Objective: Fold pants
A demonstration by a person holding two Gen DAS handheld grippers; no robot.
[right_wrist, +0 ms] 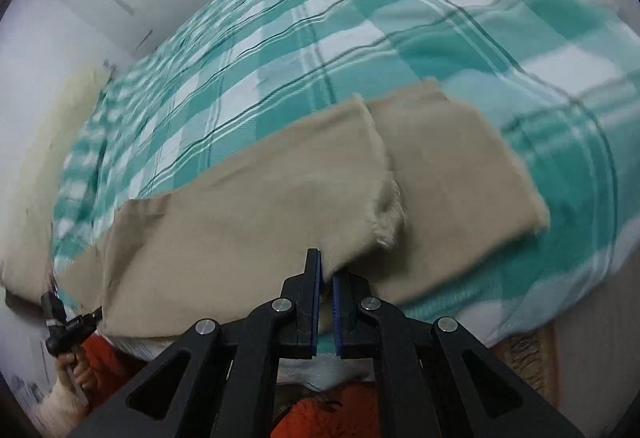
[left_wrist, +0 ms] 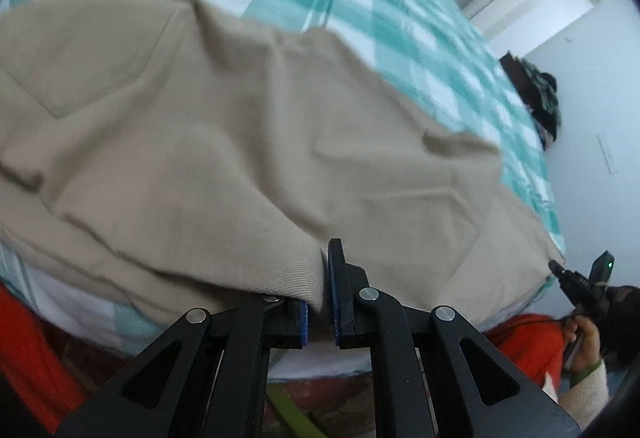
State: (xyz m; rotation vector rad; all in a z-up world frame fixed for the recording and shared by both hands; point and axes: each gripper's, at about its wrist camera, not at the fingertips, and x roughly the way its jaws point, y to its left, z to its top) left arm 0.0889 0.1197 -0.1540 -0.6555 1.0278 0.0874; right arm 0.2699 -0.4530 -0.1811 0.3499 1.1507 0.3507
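The beige pants (left_wrist: 224,141) lie spread along the near edge of the bed (right_wrist: 360,17), on its teal checked cover. The left gripper (left_wrist: 320,302) is clenched on their near hem. The right gripper (right_wrist: 326,298) is clamped on the near edge of a leg end.

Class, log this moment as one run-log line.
surface: checked bedspread | item: beige pants | left gripper: shut on pants | right gripper: shut on pants

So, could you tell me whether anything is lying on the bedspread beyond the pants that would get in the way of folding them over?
Nothing visible does. Both the left gripper and the right gripper are shut on the near edge of the beige pants, and the teal checked bedspread beyond them shows only bare cloth.
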